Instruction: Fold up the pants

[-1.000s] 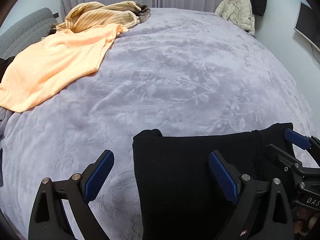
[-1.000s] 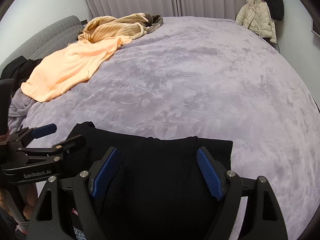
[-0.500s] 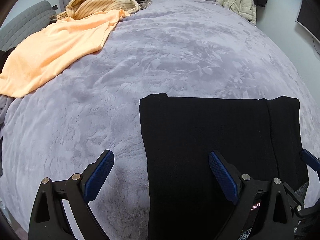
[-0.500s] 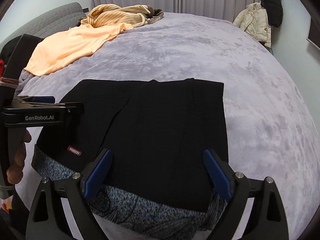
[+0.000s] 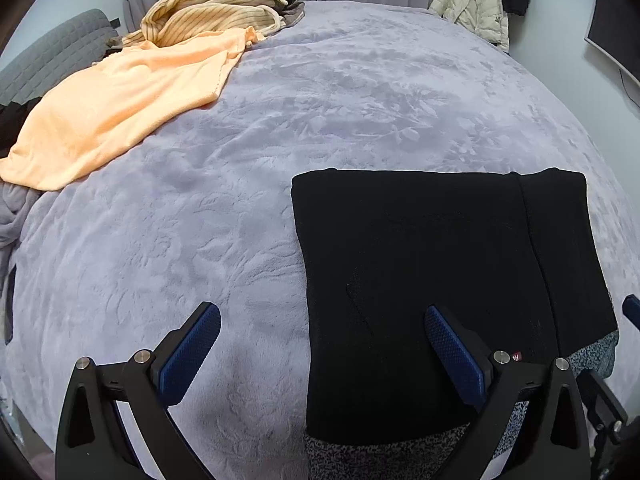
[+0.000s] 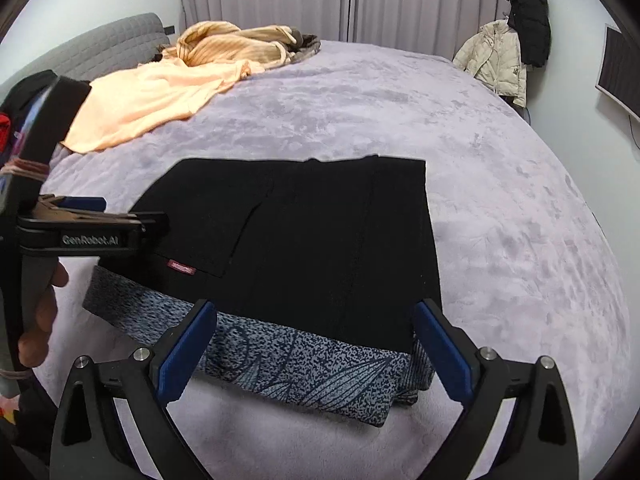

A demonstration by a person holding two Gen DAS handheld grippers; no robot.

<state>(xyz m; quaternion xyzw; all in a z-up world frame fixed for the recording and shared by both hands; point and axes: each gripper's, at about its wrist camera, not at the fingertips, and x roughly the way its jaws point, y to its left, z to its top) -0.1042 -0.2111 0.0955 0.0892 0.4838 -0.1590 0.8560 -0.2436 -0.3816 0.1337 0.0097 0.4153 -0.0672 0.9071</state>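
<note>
both grippers have pulled back and up. the left gripper (image 5: 322, 354) and right gripper (image 6: 314, 354) have wide, empty jaws. the black pants (image 6: 312, 240) lie folded flat on a speckled cloth (image 6: 304, 372) on the bed (image 6: 500, 208), so folding looks done. far off lies an orange cloth (image 5: 120, 104).

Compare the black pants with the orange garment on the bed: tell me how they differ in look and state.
The black pants lie folded into a neat, flat rectangle near the grippers; the orange garment lies spread loose and rumpled at the far side. The pants show a speckled grey waistband and a small red label; the orange garment looks plain. Both rest on the lavender blanket, ungripped.
</note>
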